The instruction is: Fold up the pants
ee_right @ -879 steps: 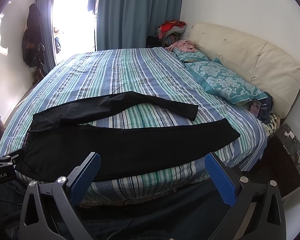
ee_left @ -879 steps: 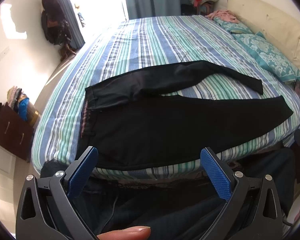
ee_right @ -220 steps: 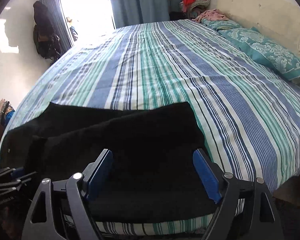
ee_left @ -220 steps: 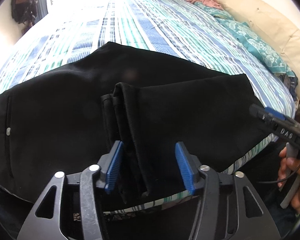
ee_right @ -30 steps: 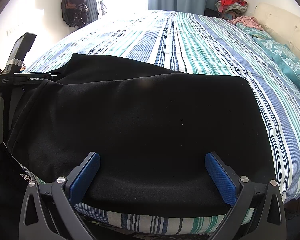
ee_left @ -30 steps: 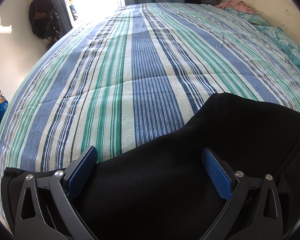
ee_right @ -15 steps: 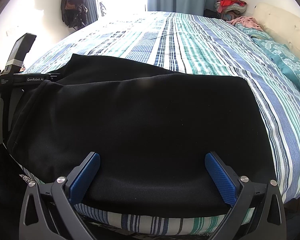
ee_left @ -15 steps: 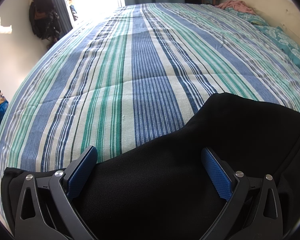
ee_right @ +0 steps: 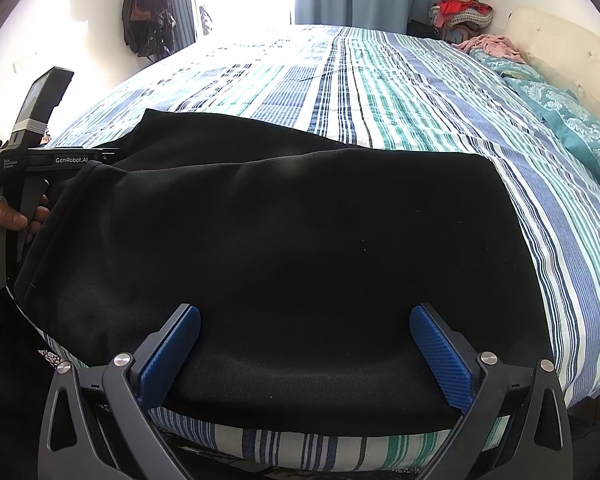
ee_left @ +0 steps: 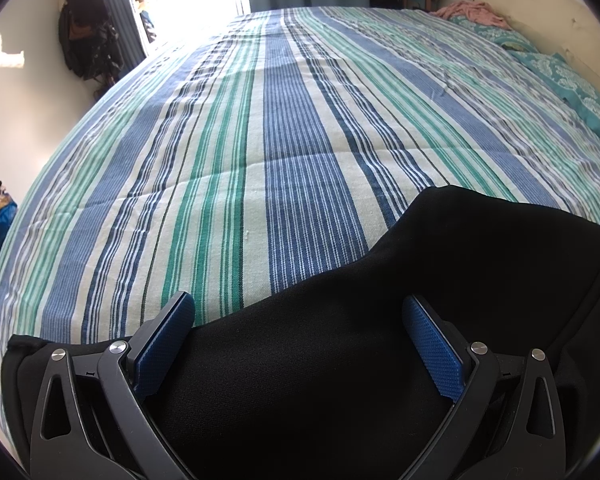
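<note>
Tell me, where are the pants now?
The pants lie folded on the near edge of the bed, filling the middle of the right wrist view. The left gripper is at their left end, and the pillows are far right.

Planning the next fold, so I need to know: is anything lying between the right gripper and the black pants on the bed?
Nothing visible does. The right gripper, open, hovers directly over the folded black pants, with no object between them.
</note>
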`<state>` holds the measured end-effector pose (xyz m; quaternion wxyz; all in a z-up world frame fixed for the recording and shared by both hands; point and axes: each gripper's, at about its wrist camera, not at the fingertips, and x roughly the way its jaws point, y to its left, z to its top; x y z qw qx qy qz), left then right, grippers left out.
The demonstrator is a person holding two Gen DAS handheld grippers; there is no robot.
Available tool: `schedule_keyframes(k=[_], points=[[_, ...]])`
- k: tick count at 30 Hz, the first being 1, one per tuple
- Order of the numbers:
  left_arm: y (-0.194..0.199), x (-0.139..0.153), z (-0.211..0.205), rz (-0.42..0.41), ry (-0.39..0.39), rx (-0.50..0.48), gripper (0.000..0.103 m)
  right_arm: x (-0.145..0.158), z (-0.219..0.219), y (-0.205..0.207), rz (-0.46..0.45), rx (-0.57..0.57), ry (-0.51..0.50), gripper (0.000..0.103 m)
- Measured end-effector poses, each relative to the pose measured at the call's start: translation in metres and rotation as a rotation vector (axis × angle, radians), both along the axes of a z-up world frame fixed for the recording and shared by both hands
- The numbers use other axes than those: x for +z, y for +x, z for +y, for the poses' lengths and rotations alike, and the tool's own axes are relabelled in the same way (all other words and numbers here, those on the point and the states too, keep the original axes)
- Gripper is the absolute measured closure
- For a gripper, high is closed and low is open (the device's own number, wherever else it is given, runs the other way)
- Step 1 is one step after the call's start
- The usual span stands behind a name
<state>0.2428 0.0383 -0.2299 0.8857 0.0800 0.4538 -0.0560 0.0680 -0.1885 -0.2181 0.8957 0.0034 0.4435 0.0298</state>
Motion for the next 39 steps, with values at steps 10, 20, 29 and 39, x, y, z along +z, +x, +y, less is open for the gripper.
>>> schedule_keyframes(k=[10, 20, 29, 39], points=[[-0.052, 0.088, 0.077, 0.039, -0.187, -0.005, 0.001, 0.001, -0.001, 0.001, 0.006, 0.004, -0.001, 0.0], [-0.053, 0.009, 0.197, 0.353, -0.476, 0.139, 0.002, 0.0, 0.0, 0.005, 0.008, -0.014, -0.003, 0.0], [-0.067, -0.009, 0.188, 0.31, -0.525, 0.187, 0.001, 0.004, -0.002, 0.006, 0.021, -0.012, 0.006, 0.0], [-0.088, 0.084, 0.162, 0.302, -0.682, 0.252, 0.084, 0.049, -0.055, -0.012, -0.134, -0.135, 0.293, 0.0]])
